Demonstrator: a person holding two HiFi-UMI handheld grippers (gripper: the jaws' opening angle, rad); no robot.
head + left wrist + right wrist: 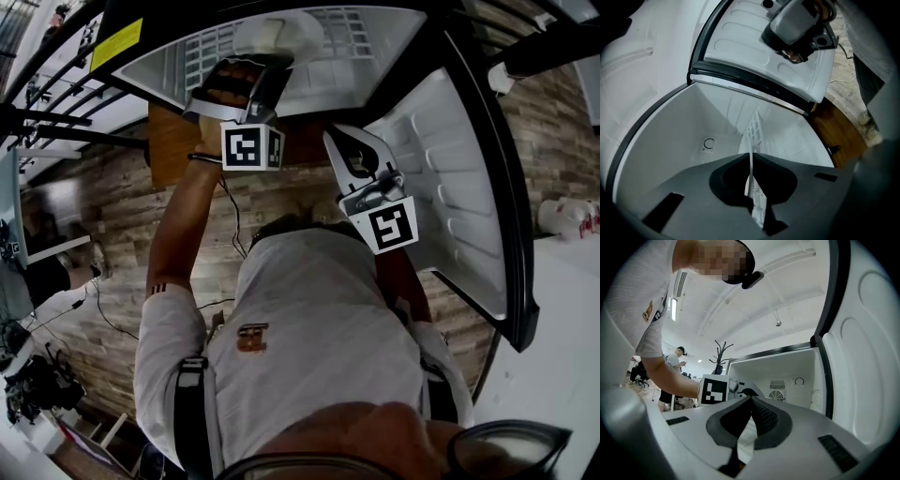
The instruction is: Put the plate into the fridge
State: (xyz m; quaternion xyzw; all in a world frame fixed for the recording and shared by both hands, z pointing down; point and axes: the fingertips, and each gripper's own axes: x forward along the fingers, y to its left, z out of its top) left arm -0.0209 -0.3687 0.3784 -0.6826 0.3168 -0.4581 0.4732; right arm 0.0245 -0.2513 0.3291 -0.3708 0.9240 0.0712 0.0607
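A person leans over an open fridge (169, 61). The left gripper (258, 70) is at its mouth in the upper left of the head view, jaws clenched on the rim of a white plate (281, 33) that reaches ahead of them into the white cavity. In the left gripper view the plate shows only as a thin edge, running straight on from the jaws toward the wire shelf (757, 131). The right gripper (349, 159), jaws pressed together on nothing, hangs just right of centre beside the open door (441, 178), farther from the cavity. The coming move looks like a short push forward onto the shelf; nothing else shows inside.
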